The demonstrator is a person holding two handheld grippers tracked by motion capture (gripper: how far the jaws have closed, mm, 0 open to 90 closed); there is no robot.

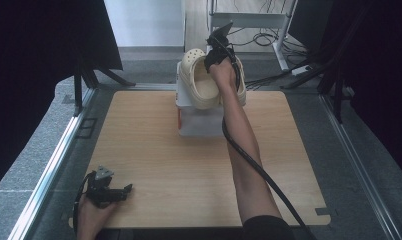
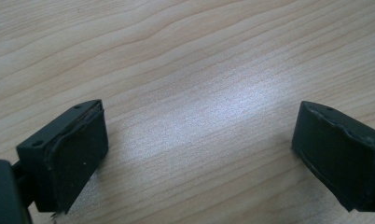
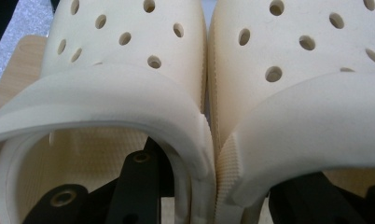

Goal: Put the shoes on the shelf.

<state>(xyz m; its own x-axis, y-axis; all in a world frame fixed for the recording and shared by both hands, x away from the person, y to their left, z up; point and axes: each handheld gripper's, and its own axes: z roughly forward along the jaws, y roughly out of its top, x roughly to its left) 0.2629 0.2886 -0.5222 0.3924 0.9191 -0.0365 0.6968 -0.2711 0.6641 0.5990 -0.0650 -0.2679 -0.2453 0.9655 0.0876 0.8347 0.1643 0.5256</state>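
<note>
Pinching 2 cream clogs together, the right gripper [image 1: 220, 56] has 1 jaw inside each shoe, squeezing their touching inner walls. Left clog [image 3: 125, 70] and right clog [image 3: 307, 65] sit side by side w/ heel straps forward, held up over a white box [image 1: 199, 117] at the far edge of the counter [image 1: 154, 165]. Left gripper [image 1: 120, 190] rests spread wide on the wood near the front corner, nothing between its jaws. Risk, IMO: the foam walls are soft and springy, so 1 clog could slip free or twist out of the pinch, esp. if the pair bumps the box rim while lowering.
</note>
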